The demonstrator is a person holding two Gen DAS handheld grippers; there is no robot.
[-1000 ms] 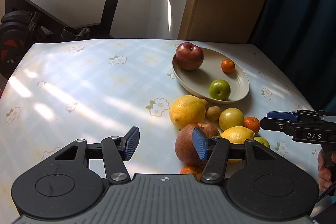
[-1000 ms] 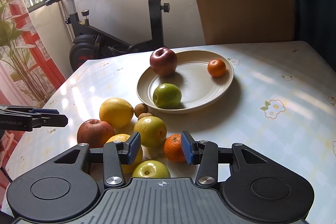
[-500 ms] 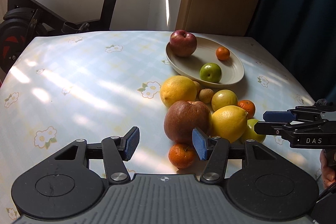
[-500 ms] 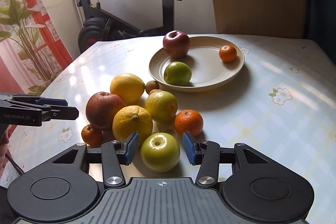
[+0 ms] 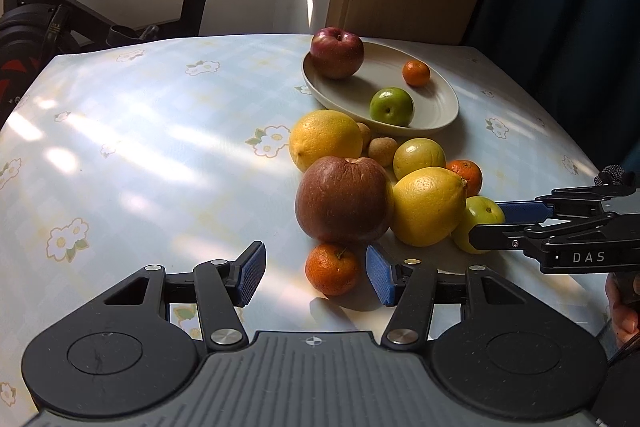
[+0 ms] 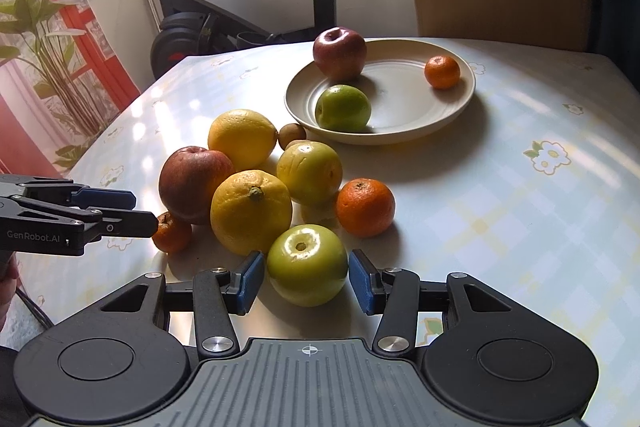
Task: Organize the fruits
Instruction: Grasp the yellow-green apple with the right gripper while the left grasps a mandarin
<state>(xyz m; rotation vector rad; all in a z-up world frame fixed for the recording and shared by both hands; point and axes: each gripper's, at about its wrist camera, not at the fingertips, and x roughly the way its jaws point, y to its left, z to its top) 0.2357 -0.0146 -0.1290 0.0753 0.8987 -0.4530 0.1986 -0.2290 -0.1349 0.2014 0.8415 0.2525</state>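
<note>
both grippers drew back — right gripper [image 6: 306, 281] wide around green apple [image 6: 307, 265].

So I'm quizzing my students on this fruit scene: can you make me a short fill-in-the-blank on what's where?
1. The plate holds ___ fruits.
2. The right gripper is open around a ___ apple.
3. Between the fingers of the left gripper lies a small ___.
4. The red apple on the plate sits on the side nearer the exercise ___.

Missing words: three; green; tangerine; bike
</note>
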